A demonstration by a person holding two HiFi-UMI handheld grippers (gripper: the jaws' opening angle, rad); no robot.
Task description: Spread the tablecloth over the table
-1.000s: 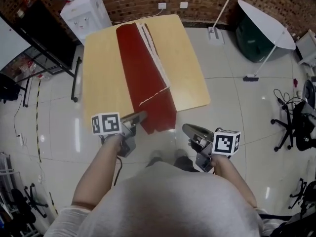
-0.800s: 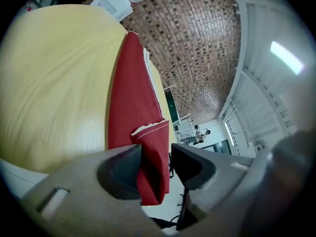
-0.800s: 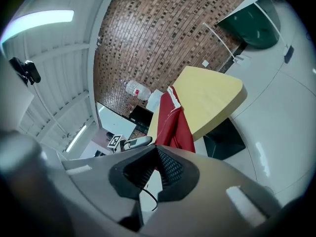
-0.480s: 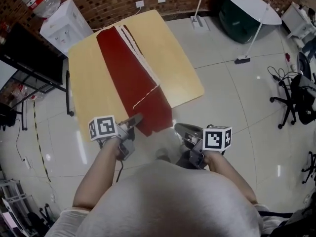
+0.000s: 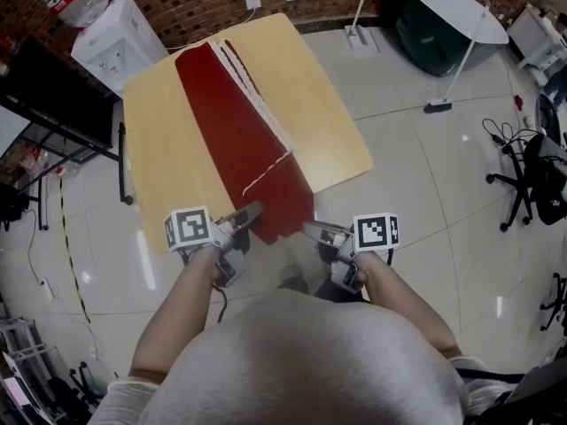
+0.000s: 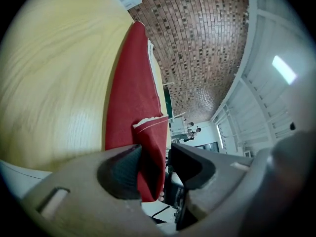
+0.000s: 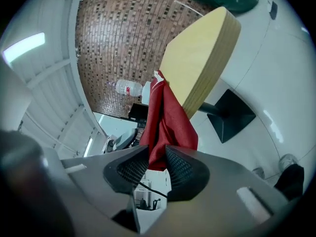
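So the long folded dark-red fabric tablecloth (image 5: 239, 127) lies as a strip on the pale wooden rectangular table (image 5: 168, 140). Its long axis runs from 11 o'clock at the far edge to 5 o'clock, and the near end droops over the near edge. The left gripper (image 5: 250, 211) is at that end's 7 o'clock, jaws wide, cloth edge inside but not pinched. The right gripper (image 5: 312, 229) is at 4 o'clock, jaws opening, with the hanging corner between them. The head view shows the white trim (image 5: 266, 113) along the strip, and only the right gripper view shows the cloth dangling below the tabletop.
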